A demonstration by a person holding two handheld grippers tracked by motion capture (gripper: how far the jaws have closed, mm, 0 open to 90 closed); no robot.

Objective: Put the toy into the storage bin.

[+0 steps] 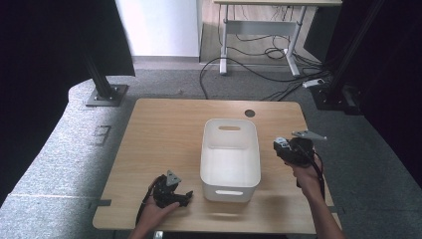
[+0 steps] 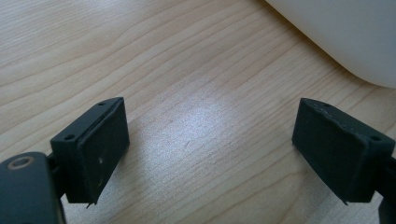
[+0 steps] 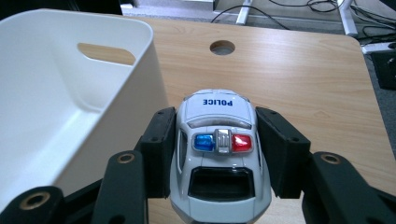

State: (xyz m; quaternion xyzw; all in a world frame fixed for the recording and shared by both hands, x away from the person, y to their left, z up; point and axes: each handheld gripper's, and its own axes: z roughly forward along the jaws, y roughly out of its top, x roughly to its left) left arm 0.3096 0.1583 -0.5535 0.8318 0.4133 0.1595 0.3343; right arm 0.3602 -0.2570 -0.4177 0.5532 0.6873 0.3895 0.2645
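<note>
I have the toy police car (image 3: 219, 158) clamped in my right gripper (image 3: 219, 154) beside the white bin (image 1: 230, 149), left gripper (image 2: 210, 154) open and empty on the desk (image 1: 164, 134); next, carry it over the rim and release.

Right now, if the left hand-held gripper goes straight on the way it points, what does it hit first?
Probably the bare wooden table: the left hand-held gripper looks down onto it between open jaws. The white bin lies off to one side, though depth is unclear.

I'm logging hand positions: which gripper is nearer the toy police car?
Right. The right gripper is clamped on the toy police car beside the white bin; the left gripper rests open on the table, across the bin.
</note>
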